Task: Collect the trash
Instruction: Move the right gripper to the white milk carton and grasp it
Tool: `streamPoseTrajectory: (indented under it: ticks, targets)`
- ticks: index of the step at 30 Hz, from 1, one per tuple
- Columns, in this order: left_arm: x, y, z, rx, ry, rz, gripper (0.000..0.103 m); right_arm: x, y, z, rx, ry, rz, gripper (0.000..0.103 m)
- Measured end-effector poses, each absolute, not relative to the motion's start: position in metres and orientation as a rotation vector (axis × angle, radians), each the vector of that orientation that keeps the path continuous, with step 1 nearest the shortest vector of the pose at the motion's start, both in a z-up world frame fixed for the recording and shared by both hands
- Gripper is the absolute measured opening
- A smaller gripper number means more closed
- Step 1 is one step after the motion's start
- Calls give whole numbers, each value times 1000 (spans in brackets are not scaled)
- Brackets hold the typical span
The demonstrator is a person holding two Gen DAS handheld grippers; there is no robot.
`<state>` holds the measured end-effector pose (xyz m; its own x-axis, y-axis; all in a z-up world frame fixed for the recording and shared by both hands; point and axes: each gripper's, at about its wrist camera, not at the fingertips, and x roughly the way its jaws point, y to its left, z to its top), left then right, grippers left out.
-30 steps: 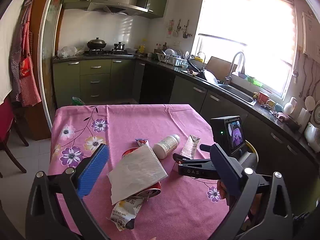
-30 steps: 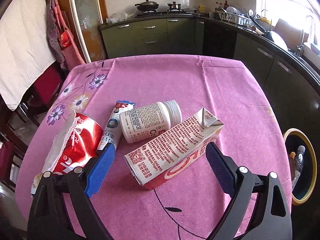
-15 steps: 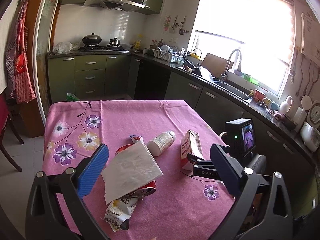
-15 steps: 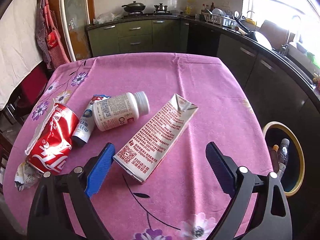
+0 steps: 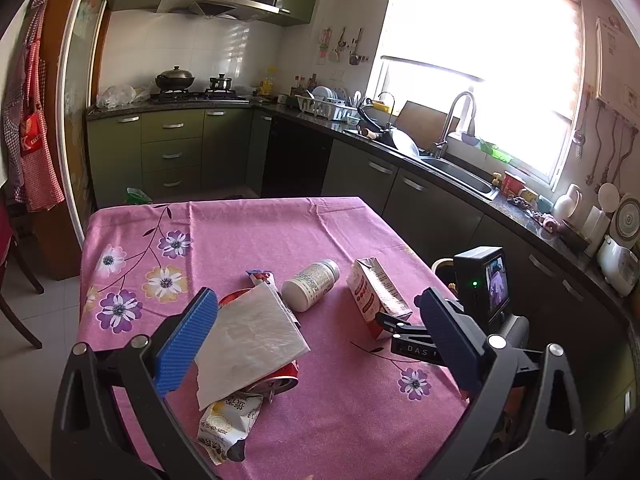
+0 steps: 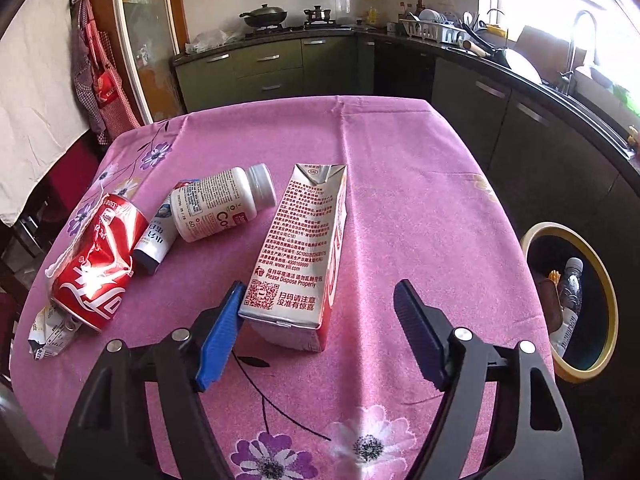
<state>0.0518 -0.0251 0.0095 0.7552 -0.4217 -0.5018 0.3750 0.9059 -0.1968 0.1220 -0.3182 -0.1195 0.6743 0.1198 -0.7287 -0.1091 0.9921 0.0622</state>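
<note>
Here the right gripper (image 6: 320, 332) has its fingers spread around the base of the milk carton (image 6: 302, 248) lying on the counter (image 6: 400, 184), left pad touching it, so squeeze evenly and lift toward the bin (image 6: 570, 300); the left gripper (image 5: 320, 344) hovers spread, holding nothing

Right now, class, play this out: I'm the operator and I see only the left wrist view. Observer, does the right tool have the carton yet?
Observer: Not gripped. The right tool is open around the carton, and only one blue finger touches a base corner.
Operator: Where would the carton go?
Observer: A yellow-rimmed bin stands beside the table, right of the carton.
Operator: Anything in it?
Observer: A clear plastic bottle.
</note>
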Motion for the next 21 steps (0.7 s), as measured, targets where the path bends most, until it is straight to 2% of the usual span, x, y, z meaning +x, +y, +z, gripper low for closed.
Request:
streamPoseTrajectory:
  ticks: [3,9,11,14,21]
  targets:
    - [52,-25,9,-87,568,-436,97,121,-317,-120,4,814,121,73]
    - [52,-26,10,-87,574,-439,97,122,-317,-125,20,814,136,63]
    - [52,-26,11,-87,577,-439,97,123,-317,-126,29,812,146,57]
    - [53,-27,10,-85,581,-437,97,121,-318,-126,33,808,151,40]
    - [54,-28,7,-85,584,-442,97,113,-323,-121,36,791,182,39]
